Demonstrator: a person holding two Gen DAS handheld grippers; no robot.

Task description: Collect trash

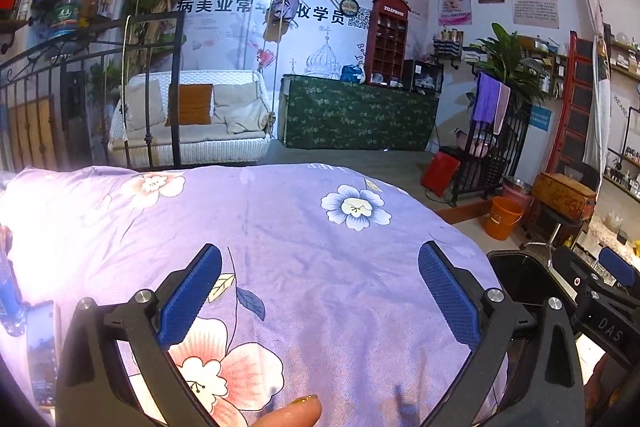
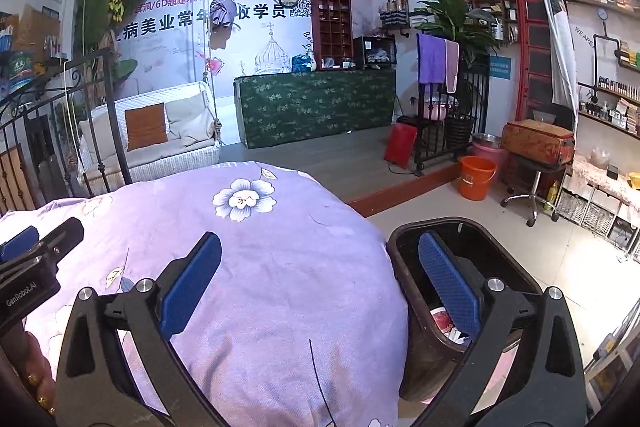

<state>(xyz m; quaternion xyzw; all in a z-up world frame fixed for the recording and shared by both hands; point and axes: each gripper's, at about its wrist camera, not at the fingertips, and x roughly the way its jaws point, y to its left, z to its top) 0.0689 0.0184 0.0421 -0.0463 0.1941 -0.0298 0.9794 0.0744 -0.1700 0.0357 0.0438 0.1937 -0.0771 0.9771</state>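
Observation:
A black trash bin (image 2: 404,255) stands on the floor at the right edge of the bed, with some trash (image 2: 442,319) inside; its rim also shows in the left wrist view (image 1: 516,259). My left gripper (image 1: 320,287) is open and empty above the purple floral bedsheet (image 1: 304,235). My right gripper (image 2: 320,283) is open and empty, its left finger over the bedsheet (image 2: 260,251) and its right finger over the bin. Each gripper shows at the edge of the other's view: the right one (image 1: 612,291) and the left one (image 2: 28,267). No loose trash shows on the sheet.
A black iron bed frame (image 1: 80,75) runs along the left. A blue object (image 1: 10,291) lies at the left edge of the bed. On the floor to the right stand an orange bucket (image 2: 476,179), a stool (image 2: 532,187) and shelves (image 2: 600,203). A white swing seat (image 1: 192,123) and a green counter (image 1: 356,115) stand behind.

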